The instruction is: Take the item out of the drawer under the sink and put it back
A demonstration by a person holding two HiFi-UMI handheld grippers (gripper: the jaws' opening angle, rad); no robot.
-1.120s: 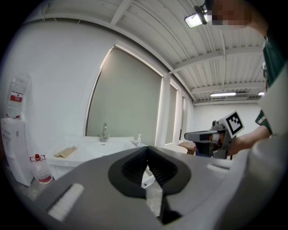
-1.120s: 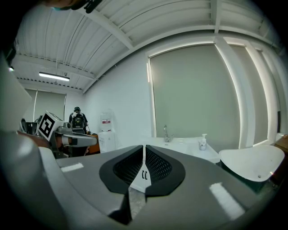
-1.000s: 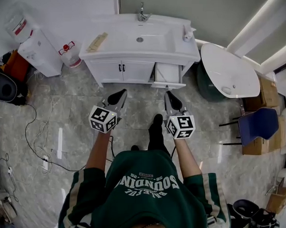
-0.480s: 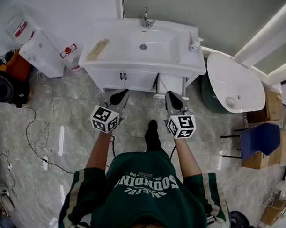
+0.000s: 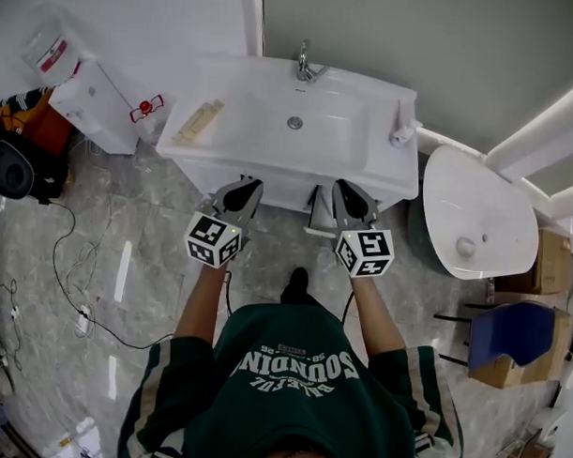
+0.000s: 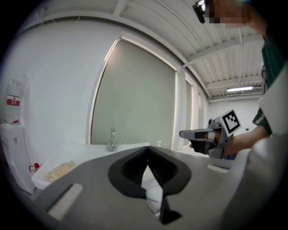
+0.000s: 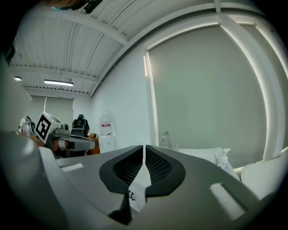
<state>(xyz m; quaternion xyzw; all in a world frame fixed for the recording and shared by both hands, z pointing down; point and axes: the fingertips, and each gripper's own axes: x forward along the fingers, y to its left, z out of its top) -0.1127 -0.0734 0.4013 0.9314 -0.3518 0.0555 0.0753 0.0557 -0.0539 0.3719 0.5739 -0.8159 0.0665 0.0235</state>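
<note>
The white sink cabinet (image 5: 269, 180) stands just ahead of me, with its tap (image 5: 306, 64) at the back. Its right-hand drawer (image 5: 321, 213) is pulled out a little; what lies inside is hidden. My left gripper (image 5: 246, 186) is shut and empty in front of the cabinet doors. My right gripper (image 5: 344, 188) is also shut and empty, right beside the drawer front. In the left gripper view the jaws (image 6: 147, 148) meet, with the sink top (image 6: 90, 152) beyond. The right gripper view shows closed jaws (image 7: 144, 147) and the tap (image 7: 166, 139).
A soap bottle (image 5: 401, 127) and a beige pack (image 5: 198, 122) sit on the sink top. A white unit (image 5: 98, 104) stands at the left, a white oval basin (image 5: 479, 225) and a blue chair (image 5: 517, 335) at the right. Cables (image 5: 78, 282) run over the floor.
The person has stepped closer to the sink cabinet, which now lies lower and nearer in the head view. Both grippers stay shut, now reaching the cabinet front.
</note>
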